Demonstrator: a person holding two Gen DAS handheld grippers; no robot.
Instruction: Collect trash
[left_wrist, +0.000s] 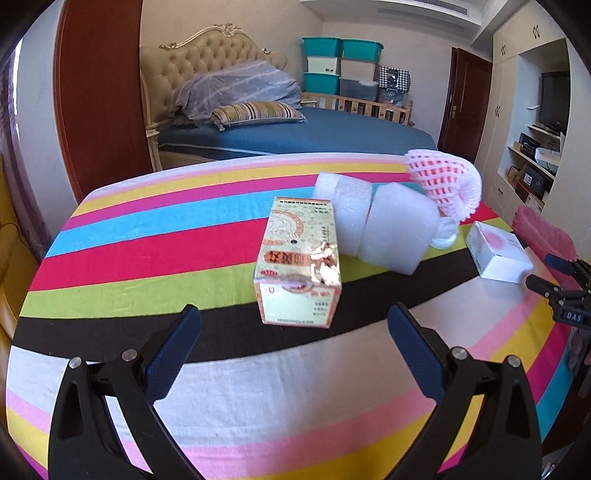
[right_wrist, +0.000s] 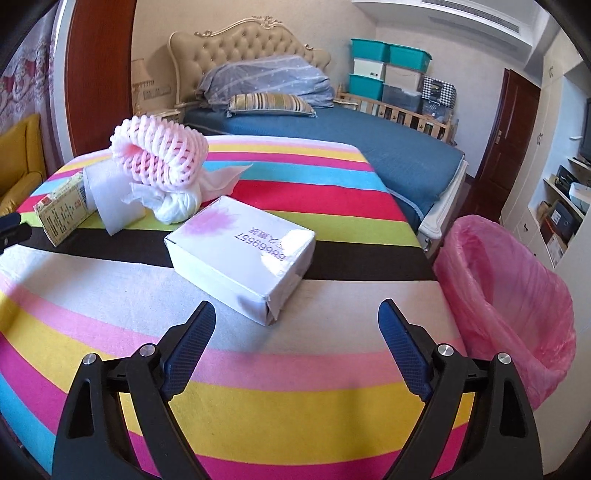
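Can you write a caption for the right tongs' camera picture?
Open right tongs face a white cardboard box on the striped tablecloth, beside a pink-bagged trash bin.

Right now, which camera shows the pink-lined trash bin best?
Right wrist view: the pink-lined trash bin shows its open mouth beside the table's right edge. Left wrist view catches only a pink sliver at the frame edge.

Left tongs (left_wrist: 293, 325) are gaping wide, and bare worktop (left_wrist: 258, 398) is lying between them and the green carton (left_wrist: 298, 266) at twelve o'clock. Foam blocks (left_wrist: 373, 225) are crowding in just behind it at one o'clock. Right tongs (right_wrist: 296, 325) are standing open too, the white box (right_wrist: 240, 254) sitting just ahead at eleven, the pink-lined bin (right_wrist: 517, 295) blocking three o'clock.
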